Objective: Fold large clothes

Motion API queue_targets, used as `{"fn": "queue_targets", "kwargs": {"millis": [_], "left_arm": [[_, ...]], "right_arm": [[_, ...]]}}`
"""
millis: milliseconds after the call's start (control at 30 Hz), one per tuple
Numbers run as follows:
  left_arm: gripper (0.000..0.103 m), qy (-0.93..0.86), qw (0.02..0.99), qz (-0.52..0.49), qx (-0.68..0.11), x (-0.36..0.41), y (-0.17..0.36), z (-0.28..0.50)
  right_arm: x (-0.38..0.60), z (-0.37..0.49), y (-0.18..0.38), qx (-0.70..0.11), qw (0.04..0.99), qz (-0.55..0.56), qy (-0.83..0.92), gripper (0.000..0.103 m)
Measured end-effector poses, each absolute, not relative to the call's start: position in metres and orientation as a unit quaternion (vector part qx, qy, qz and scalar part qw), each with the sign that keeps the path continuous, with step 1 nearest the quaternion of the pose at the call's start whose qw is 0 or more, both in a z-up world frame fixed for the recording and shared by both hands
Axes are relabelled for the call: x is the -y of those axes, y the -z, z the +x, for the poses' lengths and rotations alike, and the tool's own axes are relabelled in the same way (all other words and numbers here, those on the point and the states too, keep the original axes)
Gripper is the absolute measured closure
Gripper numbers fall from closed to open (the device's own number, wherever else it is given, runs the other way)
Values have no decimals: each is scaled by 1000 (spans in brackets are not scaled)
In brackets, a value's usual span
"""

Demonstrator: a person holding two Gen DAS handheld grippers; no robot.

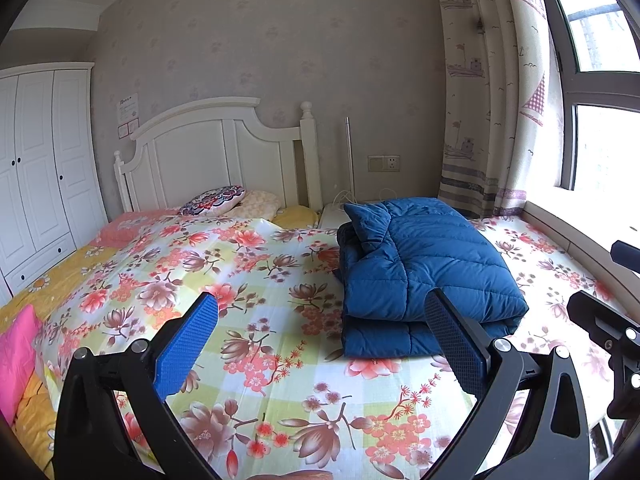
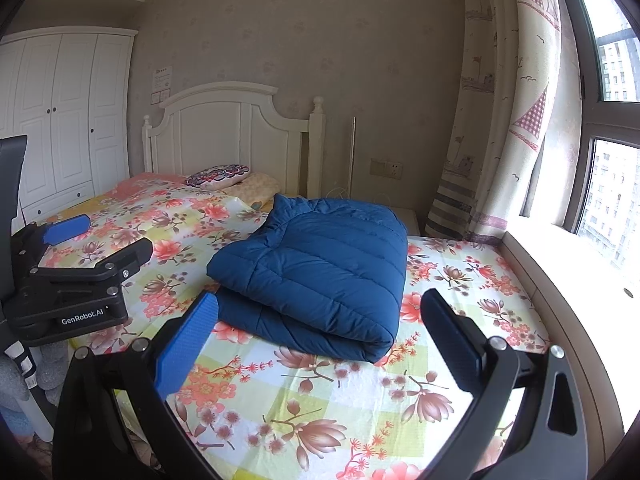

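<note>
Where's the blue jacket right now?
The blue jacket lies folded on the floral bedspread, window side of the bed, ahead of both open hand-held grippers, touching neither.

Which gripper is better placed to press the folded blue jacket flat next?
Right, probably. The right gripper is open with the folded blue jacket centred straight ahead of its fingers. The left gripper, also open, faces mostly bare floral sheet; the jacket lies off toward its right finger.

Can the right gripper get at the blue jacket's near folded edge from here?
Probably yes: the right gripper is open, the blue jacket lies just ahead, and only bare floral sheet lies between.
</note>
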State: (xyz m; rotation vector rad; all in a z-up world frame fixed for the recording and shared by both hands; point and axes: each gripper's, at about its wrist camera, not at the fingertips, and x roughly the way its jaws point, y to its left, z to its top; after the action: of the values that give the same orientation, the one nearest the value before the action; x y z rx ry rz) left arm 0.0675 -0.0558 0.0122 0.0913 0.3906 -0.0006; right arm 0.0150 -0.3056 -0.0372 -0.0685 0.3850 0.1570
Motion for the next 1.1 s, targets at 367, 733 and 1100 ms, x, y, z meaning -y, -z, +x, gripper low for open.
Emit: {"fn": "queue_targets", "kwargs": {"millis": [367,733,1100], "left_arm": [[4,2,981,52,-188,56,-13,65],[4,17,978,58,-198,66,-2,73],[4,70,967,58,-238,80,17,131]], "right_arm": [[305,15,37,-189,978,-34,-80,2],[304,26,49,-206,974,-38,-83,2],[327,81,71,-257,964,-12,-70,2]]}}
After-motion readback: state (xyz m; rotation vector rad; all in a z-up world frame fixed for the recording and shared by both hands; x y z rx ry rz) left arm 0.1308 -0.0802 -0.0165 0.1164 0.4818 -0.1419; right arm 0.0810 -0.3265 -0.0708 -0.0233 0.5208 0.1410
